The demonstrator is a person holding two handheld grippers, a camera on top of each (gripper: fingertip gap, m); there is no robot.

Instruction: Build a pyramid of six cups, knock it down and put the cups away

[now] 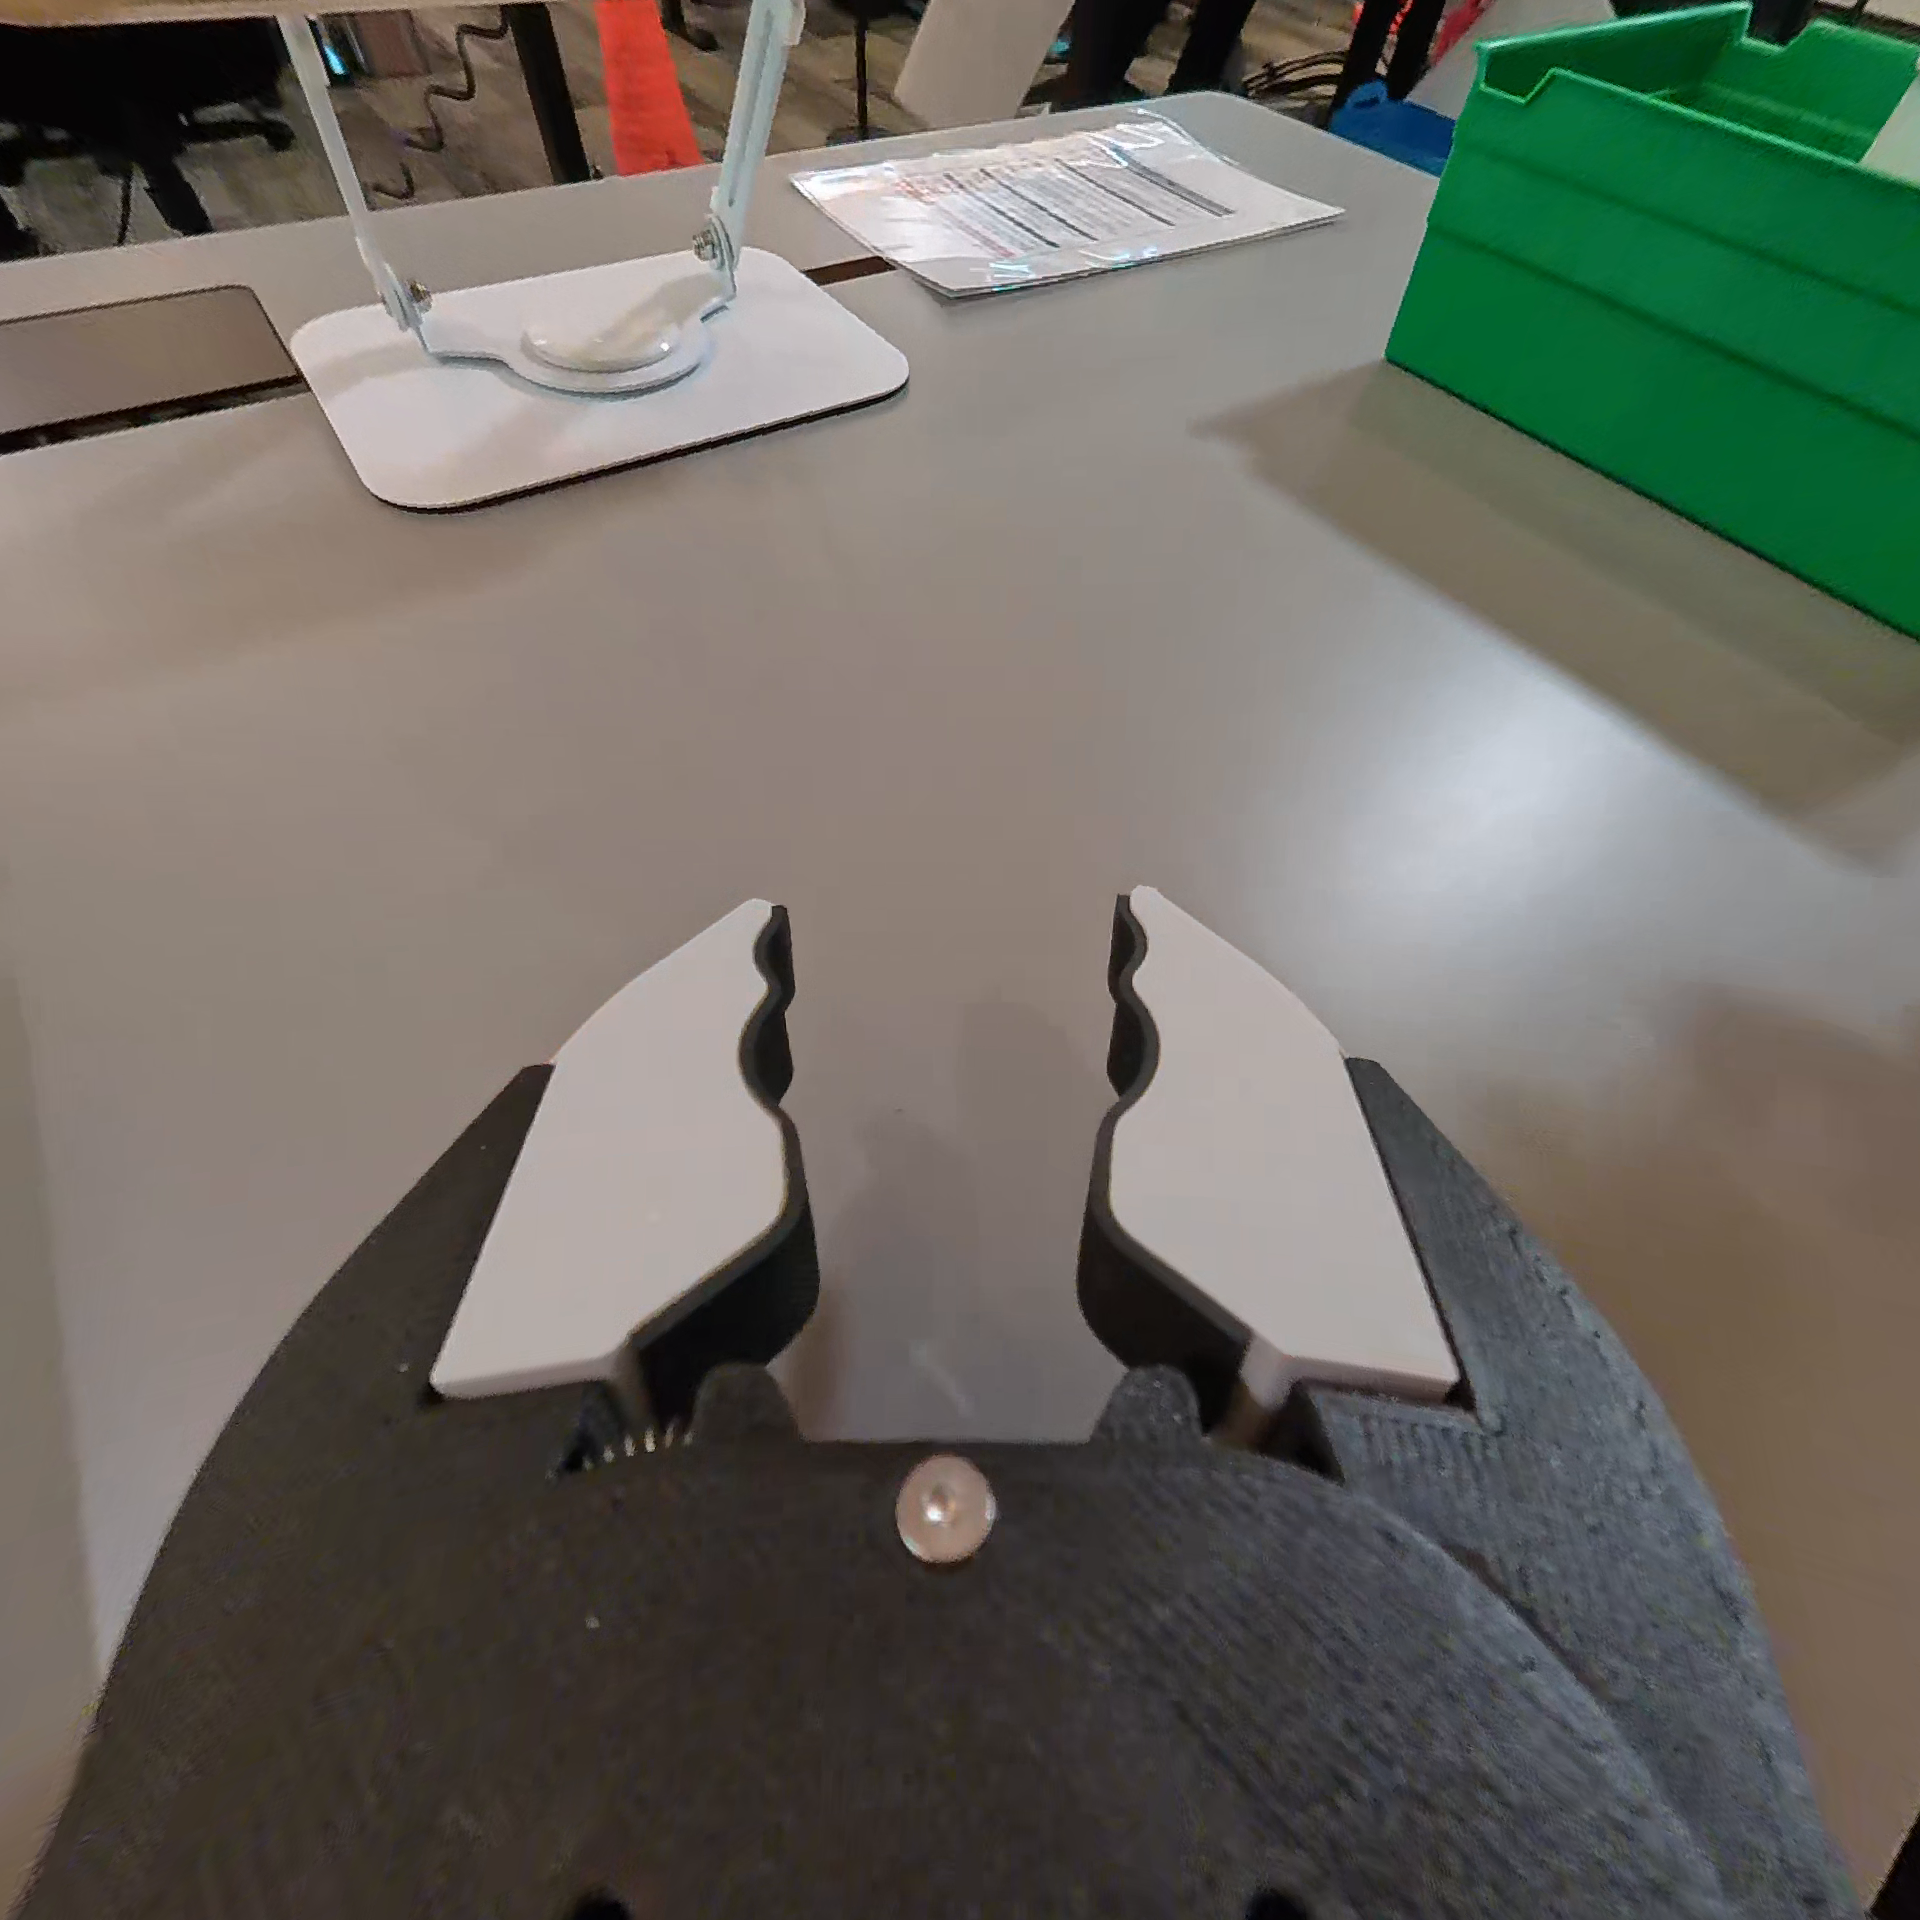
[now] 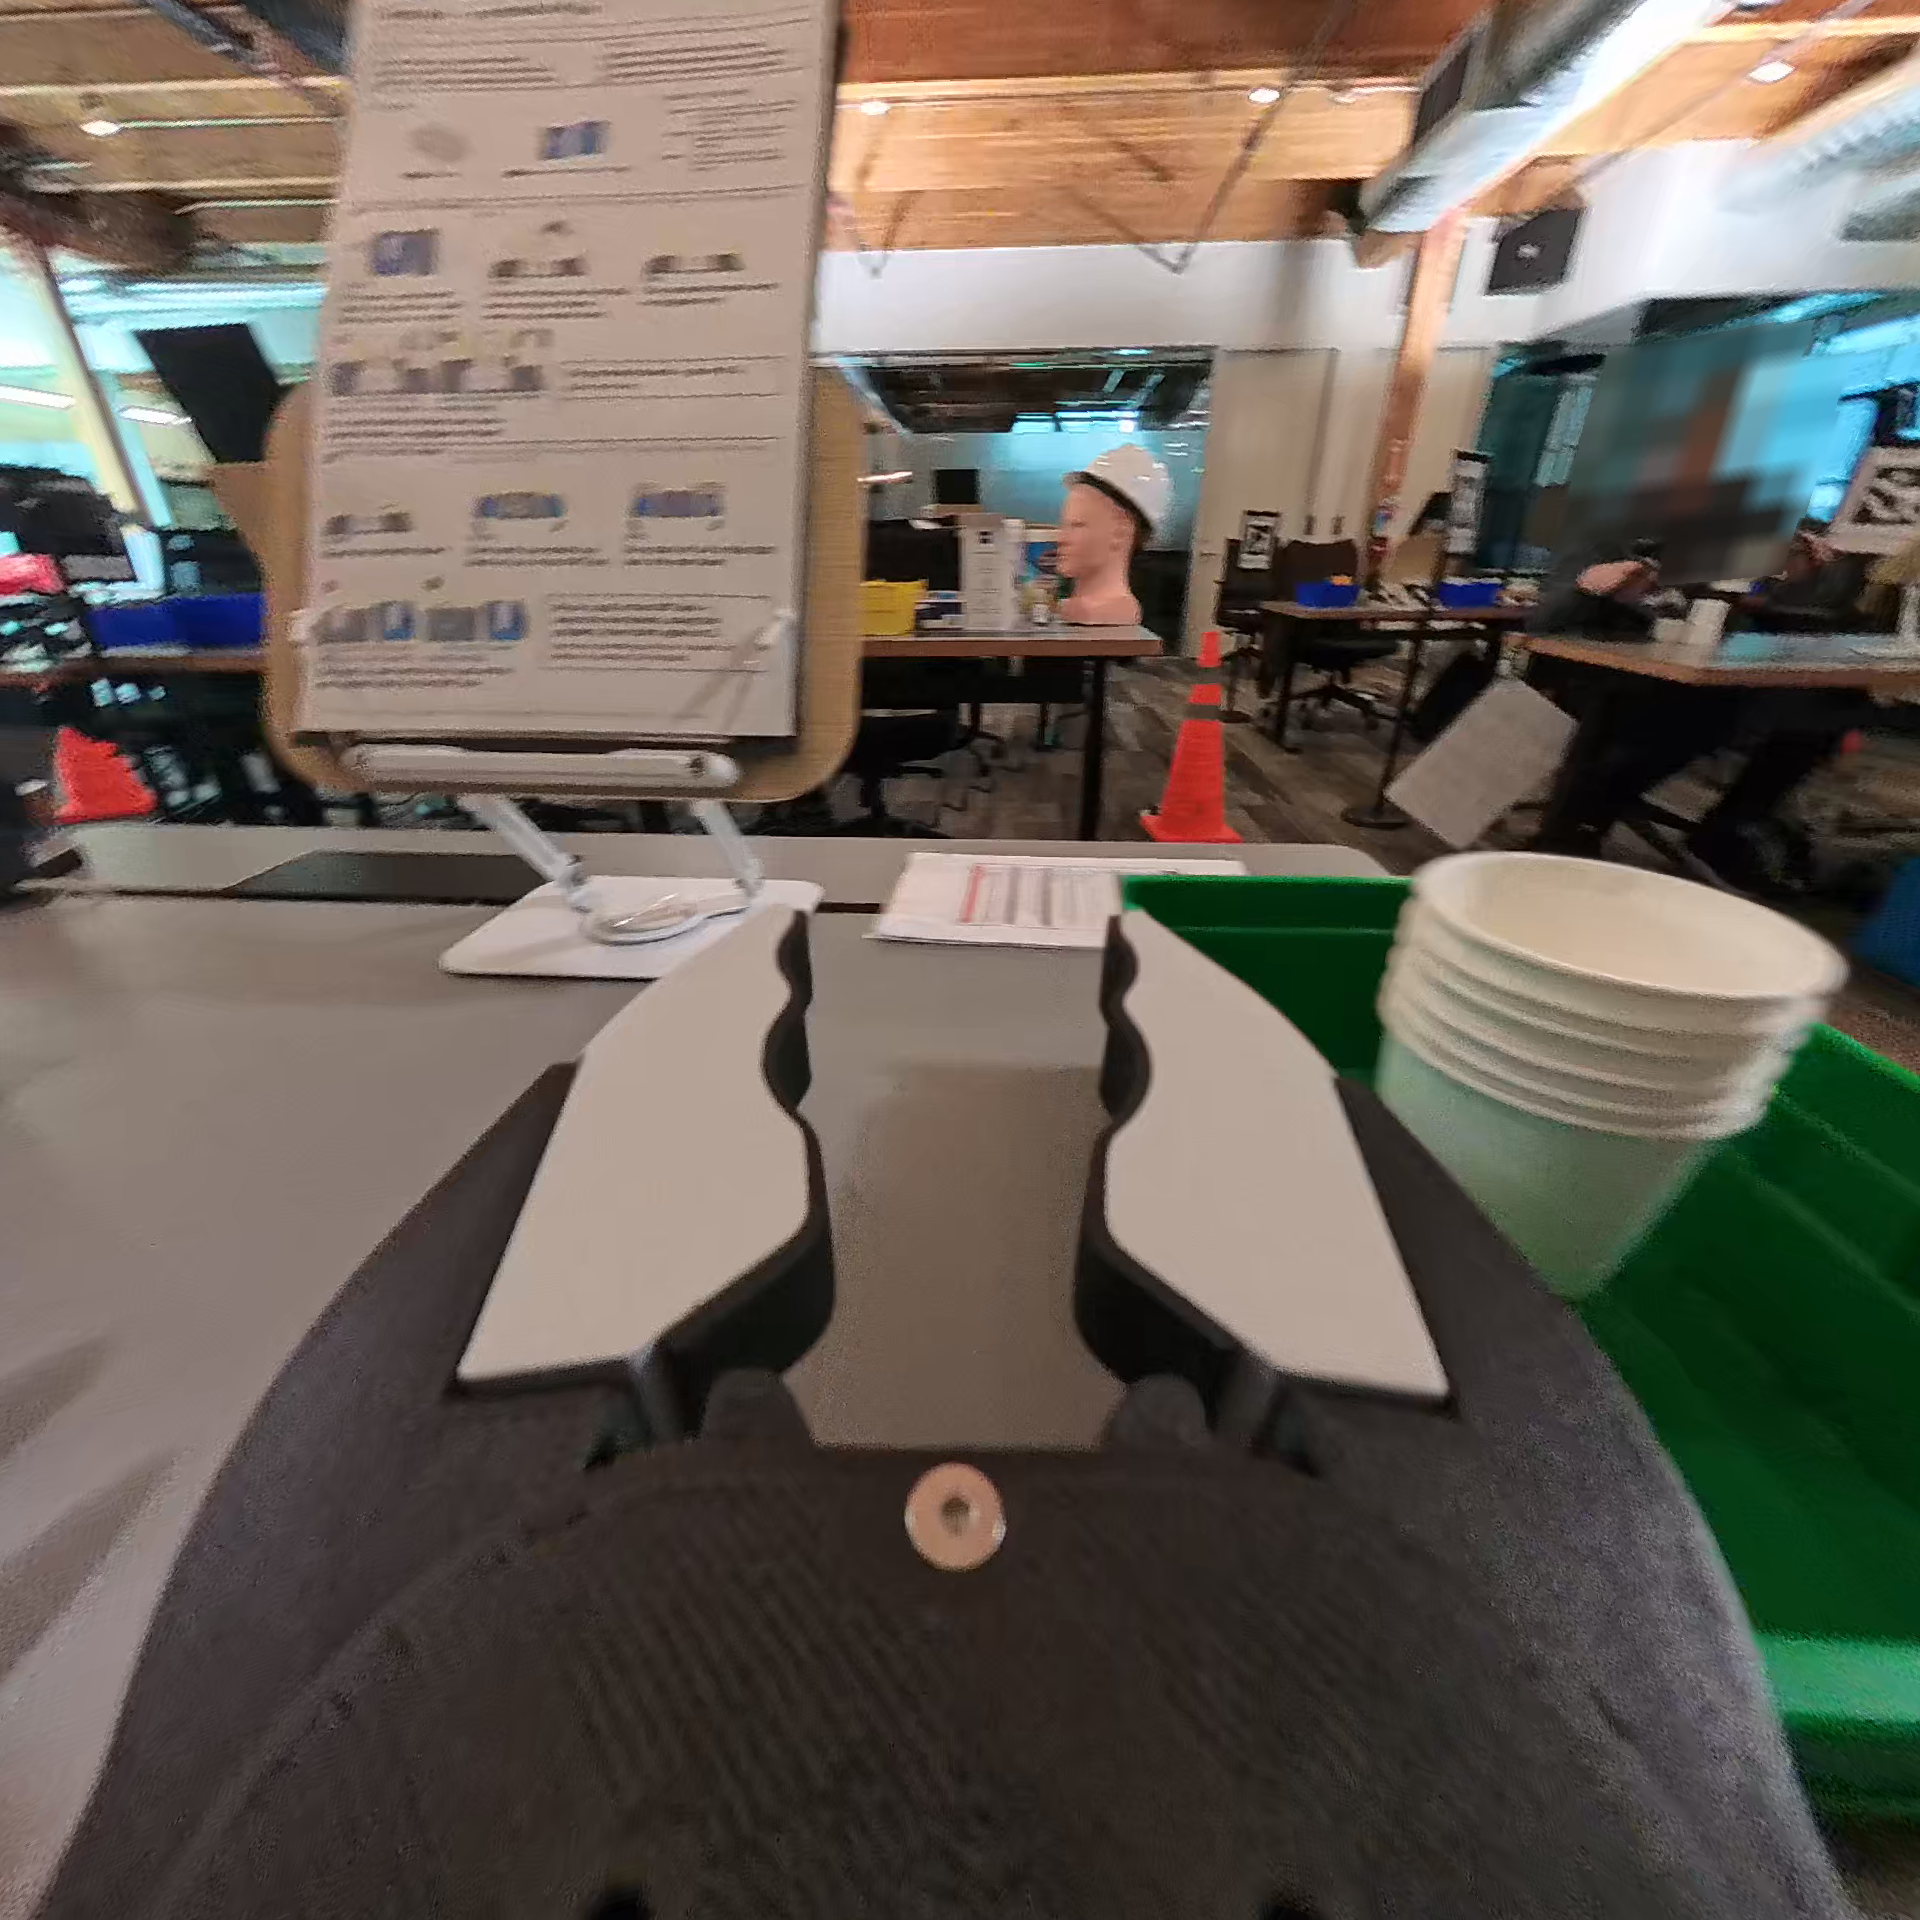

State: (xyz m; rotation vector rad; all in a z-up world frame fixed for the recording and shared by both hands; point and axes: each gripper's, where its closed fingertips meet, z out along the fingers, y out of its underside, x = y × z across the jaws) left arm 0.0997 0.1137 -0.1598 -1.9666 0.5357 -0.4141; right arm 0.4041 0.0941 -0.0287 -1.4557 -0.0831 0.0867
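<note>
My left gripper (image 1: pixel 951 904) is open and empty, held low over the bare grey table (image 1: pixel 727 707). A green plastic bin (image 1: pixel 1683 312) stands to its far right. My right gripper (image 2: pixel 956 920) is open and empty, raised above the table, just left of the green bin (image 2: pixel 1787 1299). A stack of several white paper cups (image 2: pixel 1569 1049) stands tilted in the bin, close to my right finger (image 2: pixel 1247 1143) but not touching it.
A white stand (image 1: pixel 592 374) rests on the table at the back; it holds a printed sheet on a board (image 2: pixel 561 395). A plastic-sleeved sheet (image 1: pixel 1060 203) lies behind. Orange cones (image 2: pixel 1195 758), desks and a mannequin head with a white helmet (image 2: pixel 1112 540) stand beyond.
</note>
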